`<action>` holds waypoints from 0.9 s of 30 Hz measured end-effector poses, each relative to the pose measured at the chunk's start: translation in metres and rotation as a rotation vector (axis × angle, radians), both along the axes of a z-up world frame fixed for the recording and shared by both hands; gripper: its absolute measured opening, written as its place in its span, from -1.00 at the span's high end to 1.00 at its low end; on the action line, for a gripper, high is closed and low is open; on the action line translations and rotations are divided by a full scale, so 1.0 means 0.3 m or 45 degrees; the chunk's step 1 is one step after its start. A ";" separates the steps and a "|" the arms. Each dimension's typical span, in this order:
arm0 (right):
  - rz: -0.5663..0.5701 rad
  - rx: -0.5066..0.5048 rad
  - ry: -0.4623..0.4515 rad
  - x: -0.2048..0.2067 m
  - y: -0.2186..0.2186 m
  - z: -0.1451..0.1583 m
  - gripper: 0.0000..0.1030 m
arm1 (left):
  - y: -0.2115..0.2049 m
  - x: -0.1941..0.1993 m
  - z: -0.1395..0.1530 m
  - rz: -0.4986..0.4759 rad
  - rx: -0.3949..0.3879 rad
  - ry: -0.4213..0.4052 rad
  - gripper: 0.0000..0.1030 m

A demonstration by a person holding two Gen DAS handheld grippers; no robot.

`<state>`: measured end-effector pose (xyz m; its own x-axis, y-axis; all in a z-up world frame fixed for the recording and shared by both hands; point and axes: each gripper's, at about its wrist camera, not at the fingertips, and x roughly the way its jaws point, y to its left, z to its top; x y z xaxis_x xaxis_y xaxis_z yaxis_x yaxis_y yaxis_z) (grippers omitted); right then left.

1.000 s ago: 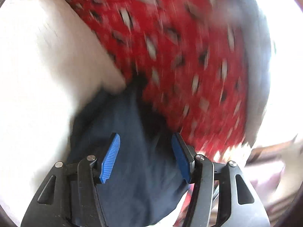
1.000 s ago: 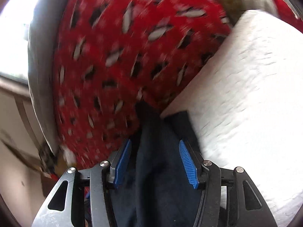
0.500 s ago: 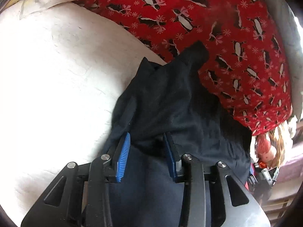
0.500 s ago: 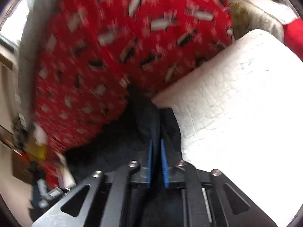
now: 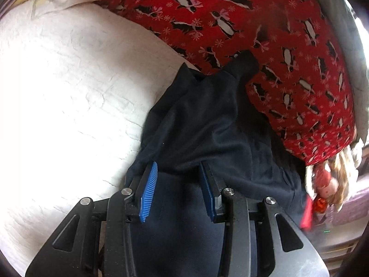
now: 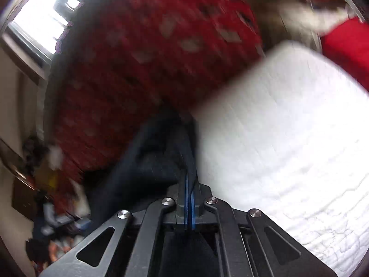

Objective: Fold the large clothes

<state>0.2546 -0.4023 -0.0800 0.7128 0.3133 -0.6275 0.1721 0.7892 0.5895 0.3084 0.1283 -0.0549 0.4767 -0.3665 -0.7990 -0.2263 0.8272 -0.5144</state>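
A dark navy garment (image 5: 207, 124) lies bunched where the white quilted bed cover (image 5: 69, 97) meets the red penguin-print blanket (image 5: 265, 23). My left gripper (image 5: 178, 168) is open, its blue pads (image 5: 148, 184) on either side of a fold of the navy cloth, which lies between and under them. In the right wrist view my right gripper (image 6: 190, 180) is shut on an edge of the navy garment (image 6: 150, 161), which hangs to the left of the jaws. That view is blurred by motion.
The white cover (image 6: 288, 138) fills the right of the right wrist view, the red blanket (image 6: 150, 57) the upper left. A window (image 6: 41, 16) is at top left. Clutter and toys (image 5: 327, 180) sit beyond the bed's edge.
My right gripper has closed on the navy garment and lifted it. My left gripper has narrowed a little but stays open over the cloth. The garment has been drawn out from under the blanket.
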 end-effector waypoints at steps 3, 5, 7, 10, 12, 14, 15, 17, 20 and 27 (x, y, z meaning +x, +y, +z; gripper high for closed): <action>0.012 -0.065 0.067 -0.003 0.017 -0.053 0.81 | 0.033 -0.017 0.025 0.003 -0.043 -0.014 0.32; -0.044 -0.040 0.074 -0.016 0.007 -0.017 0.70 | 0.053 -0.022 0.075 0.005 -0.060 -0.059 0.33; -0.070 -0.011 0.014 -0.043 -0.016 0.019 0.68 | 0.068 0.003 0.146 -0.008 -0.084 -0.131 0.29; -0.077 0.003 -0.005 -0.057 -0.012 0.051 0.58 | 0.053 0.084 0.226 -0.015 0.007 -0.172 -0.20; -0.071 0.013 0.008 -0.025 -0.005 0.059 0.53 | 0.025 0.163 0.235 -0.038 0.062 -0.165 -0.34; -0.052 0.029 0.020 -0.017 0.010 0.050 0.51 | -0.012 0.240 0.198 -0.073 0.106 -0.091 -0.34; -0.044 0.034 0.023 -0.004 0.020 0.050 0.48 | -0.030 0.269 0.178 -0.090 0.117 -0.055 -0.34; -0.039 0.029 0.024 0.035 0.044 0.048 0.43 | -0.079 0.298 0.141 -0.136 0.128 -0.010 -0.34; -0.058 0.038 0.015 0.117 0.037 0.075 0.23 | -0.147 0.321 0.112 -0.176 0.233 -0.010 -0.34; -0.086 0.074 0.031 0.319 0.065 0.085 0.14 | -0.198 0.327 0.080 -0.165 0.364 0.001 0.84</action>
<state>0.3504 -0.3828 -0.0544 0.7181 0.3013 -0.6274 0.2388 0.7401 0.6287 0.4064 0.0688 -0.0308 0.4403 -0.1849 -0.8786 -0.1095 0.9602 -0.2570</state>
